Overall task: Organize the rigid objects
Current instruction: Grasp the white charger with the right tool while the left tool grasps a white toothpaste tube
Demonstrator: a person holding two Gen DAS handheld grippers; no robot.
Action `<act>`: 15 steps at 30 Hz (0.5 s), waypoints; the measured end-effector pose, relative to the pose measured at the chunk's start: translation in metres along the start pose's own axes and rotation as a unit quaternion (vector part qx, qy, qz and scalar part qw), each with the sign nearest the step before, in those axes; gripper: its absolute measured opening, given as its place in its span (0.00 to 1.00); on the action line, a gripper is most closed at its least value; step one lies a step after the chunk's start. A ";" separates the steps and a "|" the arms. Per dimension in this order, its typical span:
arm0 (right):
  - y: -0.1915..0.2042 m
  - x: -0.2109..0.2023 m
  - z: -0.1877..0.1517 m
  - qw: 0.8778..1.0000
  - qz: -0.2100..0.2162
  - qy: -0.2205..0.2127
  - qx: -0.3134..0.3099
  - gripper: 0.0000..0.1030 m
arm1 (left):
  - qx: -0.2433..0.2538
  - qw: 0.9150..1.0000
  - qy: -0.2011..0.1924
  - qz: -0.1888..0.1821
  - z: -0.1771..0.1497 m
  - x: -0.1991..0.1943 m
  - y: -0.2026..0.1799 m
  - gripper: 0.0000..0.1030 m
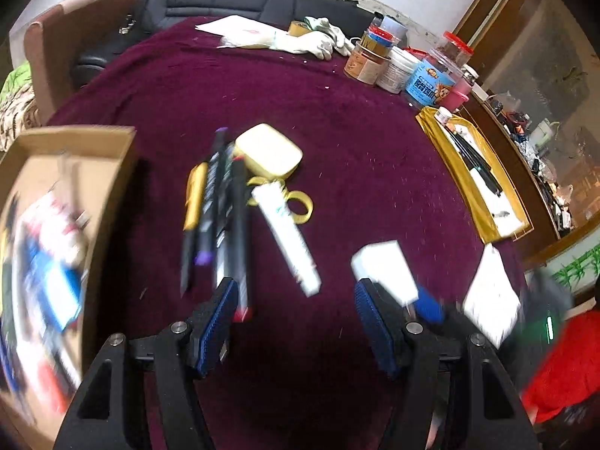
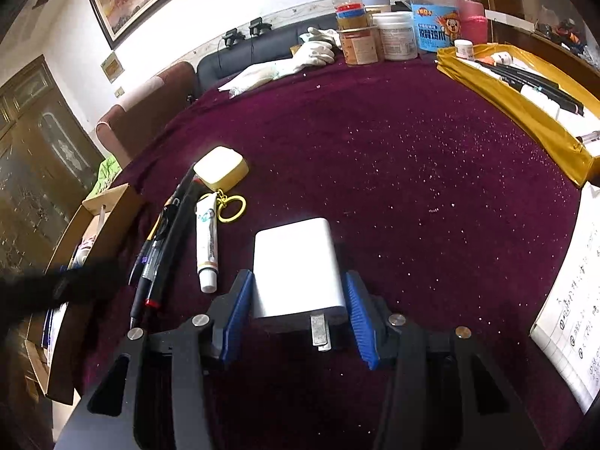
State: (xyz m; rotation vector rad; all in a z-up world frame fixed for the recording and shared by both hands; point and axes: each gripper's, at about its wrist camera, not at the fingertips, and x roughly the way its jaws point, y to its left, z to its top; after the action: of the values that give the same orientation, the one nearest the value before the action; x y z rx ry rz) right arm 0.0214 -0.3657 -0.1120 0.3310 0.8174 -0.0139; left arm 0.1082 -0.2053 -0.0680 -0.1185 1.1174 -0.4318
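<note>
Right gripper clenches a smooth white rectangular plastic charger between its ribbed blue pads, low in the frame's centre; the charger's metal prongs point back toward the camera, its long axis running away up the frame. Left gripper hangs released, spread wide over the fuzzy maroon cloth of the desk. Left of centre lie black pens and a white tube, lengthwise up the frame.

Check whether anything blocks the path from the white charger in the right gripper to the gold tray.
Nothing visible does. The white charger sits between the right gripper's fingers, and only bare maroon tablecloth lies between it and the gold tray at the far right.
</note>
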 end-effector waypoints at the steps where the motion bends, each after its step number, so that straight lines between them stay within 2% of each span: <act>1: -0.001 -0.001 -0.001 1.000 0.001 -0.002 0.000 0.47 | -0.004 1.000 0.001 0.000 0.009 0.008 -0.003 0.65; 3: -0.003 -0.002 -0.002 1.000 0.002 -0.004 0.003 0.47 | -0.002 1.000 0.017 0.011 0.022 0.027 -0.010 0.57; 5: -0.005 -0.003 -0.001 1.000 0.003 -0.009 0.010 0.47 | 0.001 0.999 0.037 0.024 0.029 0.044 -0.015 0.43; 7: -0.006 -0.003 0.000 1.000 0.007 -0.009 0.014 0.47 | 0.002 0.997 0.057 0.050 0.031 0.059 -0.016 0.38; 9: -0.007 -0.002 0.000 1.000 0.008 -0.008 0.014 0.47 | -0.006 0.996 0.069 0.064 0.029 0.070 -0.013 0.37; 10: -0.006 -0.002 -0.001 1.000 0.007 -0.008 0.011 0.47 | -0.002 0.996 0.056 0.067 0.028 0.069 -0.013 0.37; 13: -0.004 -0.002 -0.001 1.000 0.009 -0.009 0.005 0.47 | 0.012 0.995 0.040 0.094 0.023 0.067 -0.016 0.21; 15: -0.004 -0.002 -0.001 1.000 0.008 -0.009 0.004 0.47 | 0.015 0.996 0.034 0.086 0.019 0.064 -0.015 0.18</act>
State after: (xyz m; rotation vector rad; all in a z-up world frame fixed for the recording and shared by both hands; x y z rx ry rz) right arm 0.0183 -0.3690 -0.1120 0.3443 0.7966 -0.0050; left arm 0.1441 -0.2466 -0.1086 0.0197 1.1777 -0.3015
